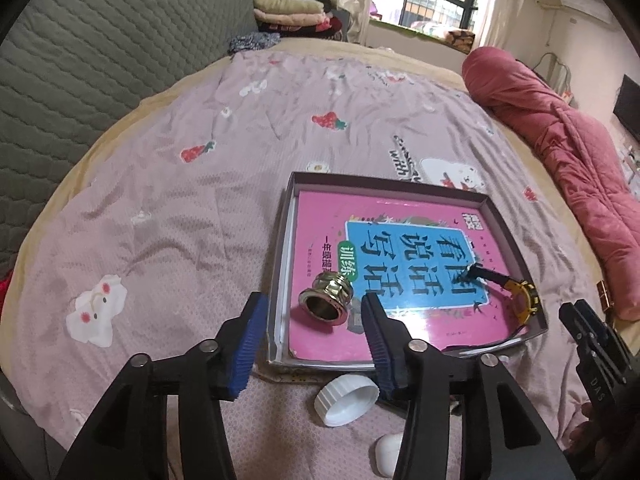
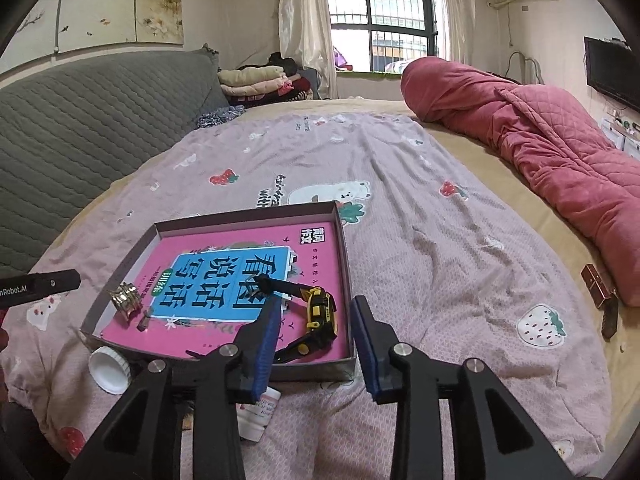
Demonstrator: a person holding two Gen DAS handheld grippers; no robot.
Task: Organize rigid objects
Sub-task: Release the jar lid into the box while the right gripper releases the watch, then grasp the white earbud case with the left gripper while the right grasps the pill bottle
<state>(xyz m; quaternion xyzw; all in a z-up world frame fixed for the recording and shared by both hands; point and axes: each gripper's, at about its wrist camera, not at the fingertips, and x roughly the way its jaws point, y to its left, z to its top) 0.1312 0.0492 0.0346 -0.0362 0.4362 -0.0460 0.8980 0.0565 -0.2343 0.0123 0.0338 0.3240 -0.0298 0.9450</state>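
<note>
Both tools, left tool (image 1: 312,334) and right tool (image 2: 316,340), are held spread and empty above the bed, since the brass fitting (image 1: 326,300) and toy excavator (image 2: 316,312) are already laid in the box (image 2: 344,240); the white cap (image 1: 346,398) is left just outside.

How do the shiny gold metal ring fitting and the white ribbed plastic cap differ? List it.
The shiny gold metal ring fitting lies inside the shallow grey cardboard box, on the pink book; the white ribbed plastic cap lies outside the box on the bedspread. The fitting is reflective metal; the cap is matte plastic. Both are round and hollow, and neither is gripped.
</note>
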